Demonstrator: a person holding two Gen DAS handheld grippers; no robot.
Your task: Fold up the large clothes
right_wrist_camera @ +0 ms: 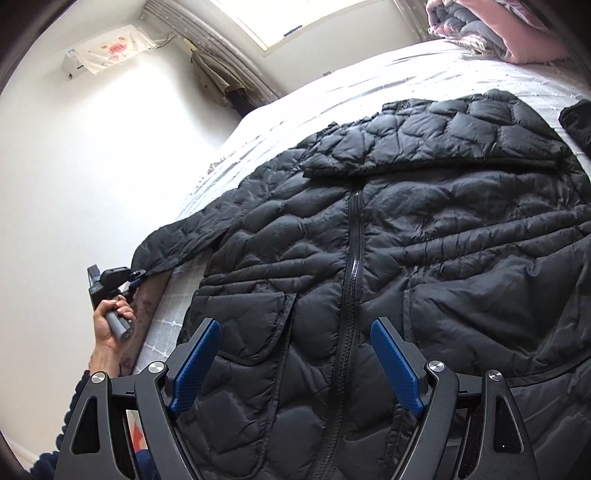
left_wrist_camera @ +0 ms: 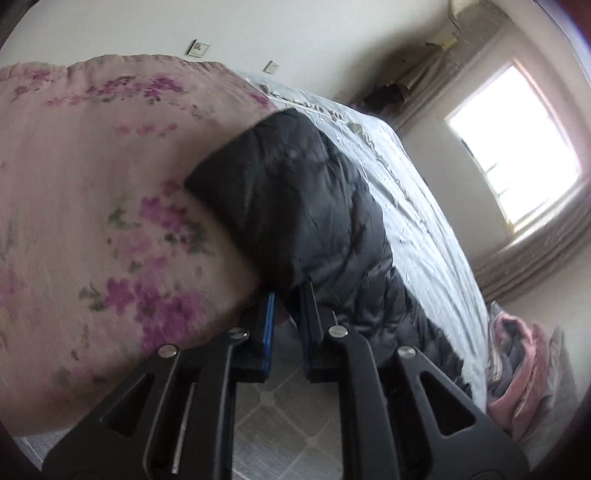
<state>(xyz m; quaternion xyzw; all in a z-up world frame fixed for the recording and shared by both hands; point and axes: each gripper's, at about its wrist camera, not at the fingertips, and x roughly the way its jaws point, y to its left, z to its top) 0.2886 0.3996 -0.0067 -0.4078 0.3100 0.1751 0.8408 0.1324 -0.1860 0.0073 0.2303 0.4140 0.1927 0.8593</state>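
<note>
The black puffy jacket point(right_wrist_camera: 388, 258) lies flat on the bed point(right_wrist_camera: 424, 70), front up, with its zipper point(right_wrist_camera: 352, 251) closed and running down the middle. One sleeve point(right_wrist_camera: 177, 240) stretches out past the bed's edge. Your left gripper point(right_wrist_camera: 138, 275) is squeezed onto the cuff of that sleeve, and your hand point(right_wrist_camera: 107, 325) holds its grey handle. Your right gripper point(right_wrist_camera: 295, 360) hangs over the bottom of the jacket with its blue pads point(right_wrist_camera: 195, 360) spread wide and nothing in them. A pile of bedding point(right_wrist_camera: 491, 29) sits at the far end.
</note>
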